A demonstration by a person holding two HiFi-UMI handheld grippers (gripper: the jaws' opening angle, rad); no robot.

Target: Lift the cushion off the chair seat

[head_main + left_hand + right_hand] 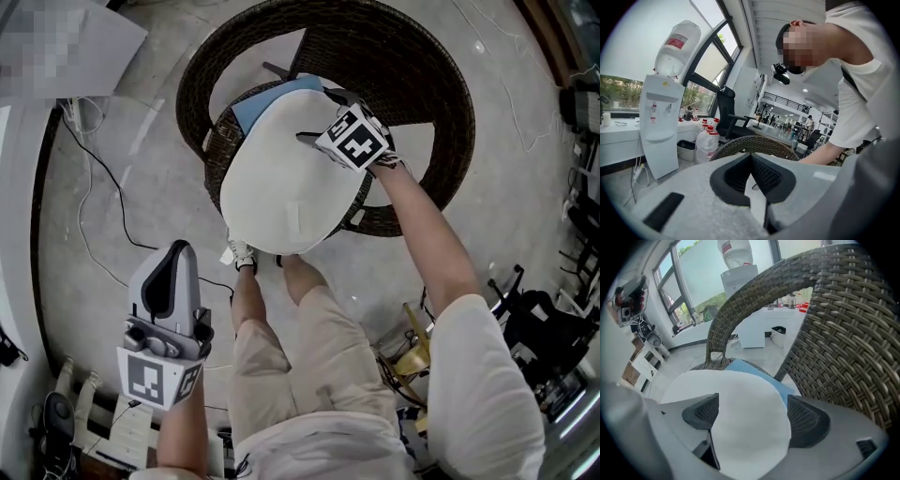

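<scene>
A round white cushion (281, 183) lies on the seat of a dark wicker chair (422, 84), with a blue pad (267, 98) showing under its far edge. My right gripper (319, 133) is at the cushion's right edge. In the right gripper view it (752, 411) stands open, the white cushion (736, 413) spanning the space between its jaws, the blue pad (783, 390) and the wicker back (843, 333) beyond. My left gripper (176, 251) hangs low at the left, away from the chair. Its jaws (751, 157) meet at the tips with nothing held.
A water dispenser (658, 126), water bottles (707, 140) and an office chair (726, 112) stand beyond the wicker chair (754, 145). Cables (94, 216) run over the floor at the left. The person's legs and a shoe (242, 253) are just before the chair. Dark gear (534, 319) crowds the right.
</scene>
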